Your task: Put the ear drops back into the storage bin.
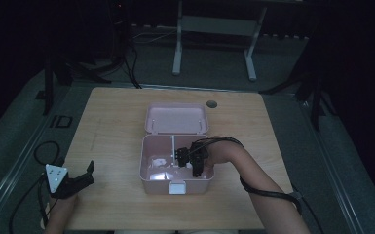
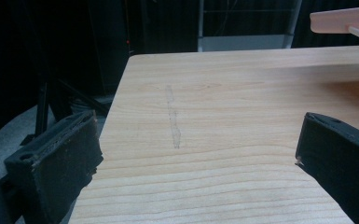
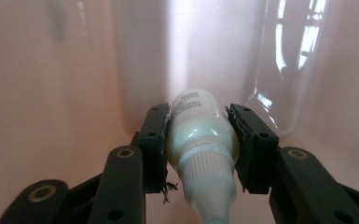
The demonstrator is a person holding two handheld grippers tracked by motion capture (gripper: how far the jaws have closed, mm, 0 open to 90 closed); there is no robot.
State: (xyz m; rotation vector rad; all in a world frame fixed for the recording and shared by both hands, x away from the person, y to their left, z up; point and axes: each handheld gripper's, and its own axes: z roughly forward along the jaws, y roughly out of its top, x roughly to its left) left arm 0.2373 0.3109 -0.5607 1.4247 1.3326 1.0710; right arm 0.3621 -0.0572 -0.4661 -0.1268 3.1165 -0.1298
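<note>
A pink plastic box [image 1: 148, 170] with its lid [image 1: 177, 118] hinged open stands in the middle of the wooden table. My right gripper [image 1: 196, 165] reaches down inside the box's right half. In the right gripper view its jaws are shut on a small white dropper bottle [image 3: 200, 135], cap toward the camera, close to the pink inner wall [image 3: 51, 84]. My left gripper [image 1: 80, 178] rests near the table's front left corner, well apart from the box. Its black fingers [image 2: 58, 158] stand wide open with bare table between them.
The wooden table [image 1: 112, 126] has free surface to the left and right of the box. A divider [image 1: 173, 148] splits the box's inside, and pale items lie in the left half [image 1: 158, 165]. A white latch [image 1: 177, 187] sits on the box front. Cables lie on the floor at left.
</note>
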